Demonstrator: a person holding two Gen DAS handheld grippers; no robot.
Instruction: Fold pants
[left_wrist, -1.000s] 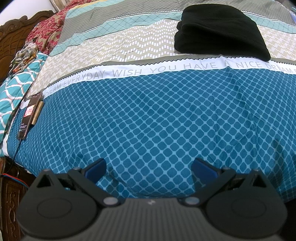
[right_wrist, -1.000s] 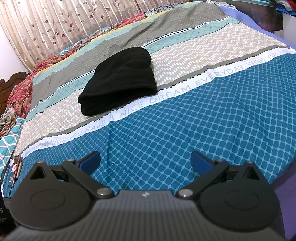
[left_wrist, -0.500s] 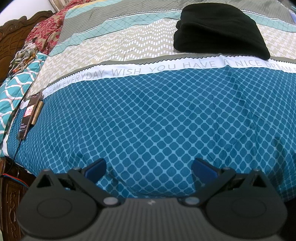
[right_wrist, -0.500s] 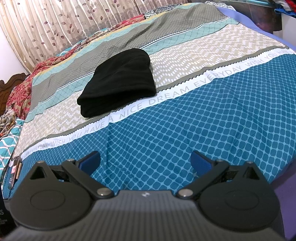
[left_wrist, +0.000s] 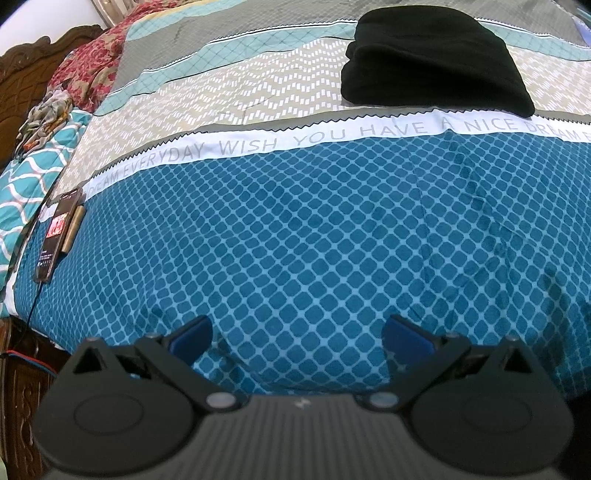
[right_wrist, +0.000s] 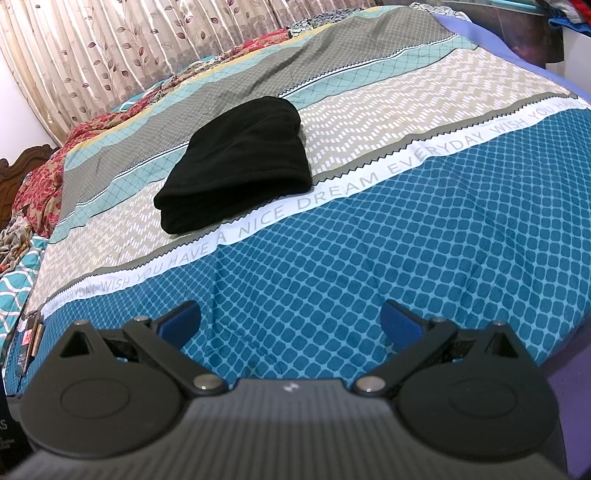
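The black pants (left_wrist: 432, 59) lie folded into a compact stack on the beige zigzag band of the bedspread, far from both grippers; they also show in the right wrist view (right_wrist: 236, 166). My left gripper (left_wrist: 297, 334) is open and empty, held over the blue diamond part of the bedspread near the bed's front edge. My right gripper (right_wrist: 290, 319) is open and empty too, over the same blue part, with the pants ahead and to its left.
The patterned bedspread (left_wrist: 314, 221) covers the bed. A phone with a cable (left_wrist: 55, 232) lies at the left edge. Crumpled red floral bedding (left_wrist: 88, 70) and a wooden headboard (left_wrist: 22, 85) are far left. Curtains (right_wrist: 110, 48) hang behind the bed.
Both grippers have drifted slightly; the pants sit a little more to the left in each view. Both stay open and empty, and the pants have not moved.
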